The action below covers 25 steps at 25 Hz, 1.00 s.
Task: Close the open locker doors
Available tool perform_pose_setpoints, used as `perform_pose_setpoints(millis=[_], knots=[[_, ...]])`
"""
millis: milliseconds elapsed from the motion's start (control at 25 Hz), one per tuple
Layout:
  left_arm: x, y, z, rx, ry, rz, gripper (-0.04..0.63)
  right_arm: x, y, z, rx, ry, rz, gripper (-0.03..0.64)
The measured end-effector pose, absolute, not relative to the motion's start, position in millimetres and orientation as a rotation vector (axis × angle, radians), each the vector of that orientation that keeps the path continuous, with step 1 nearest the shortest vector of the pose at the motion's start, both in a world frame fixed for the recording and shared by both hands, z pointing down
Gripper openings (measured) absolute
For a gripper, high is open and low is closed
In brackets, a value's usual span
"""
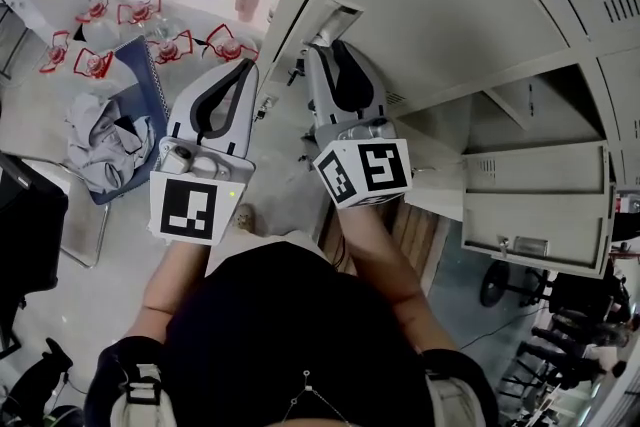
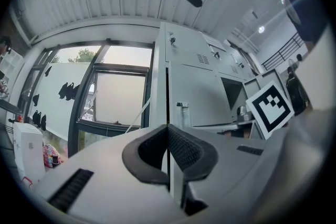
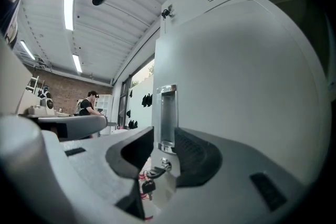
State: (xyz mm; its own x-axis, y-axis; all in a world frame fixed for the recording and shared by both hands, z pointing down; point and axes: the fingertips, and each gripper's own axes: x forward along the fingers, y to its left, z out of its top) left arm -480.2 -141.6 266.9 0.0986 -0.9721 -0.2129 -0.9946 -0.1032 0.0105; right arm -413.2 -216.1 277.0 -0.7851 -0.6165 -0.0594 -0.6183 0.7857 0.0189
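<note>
Your head camera looks steeply down; both gripper cameras look level along their jaws, sharing the nearby lockers (image 1: 450, 15).

held out ahead side by side, left gripper (image 2: 168, 128) has jaws together, right gripper (image 3: 164, 132) jaws apart.

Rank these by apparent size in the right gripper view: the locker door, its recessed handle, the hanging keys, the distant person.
1. locker door, but it is nearest the camera.
2. recessed handle.
3. keys and person: they look alike, no ranking.
</note>
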Motion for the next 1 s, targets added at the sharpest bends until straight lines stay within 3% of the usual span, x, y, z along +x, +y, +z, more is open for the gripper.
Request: perform_pose_setpoints(millis=[1000], knots=[[-482,-159,274,-2.239,2.028,0.243,0.003,-419,-247,279,-1.042,2.931,0.091,0.107]])
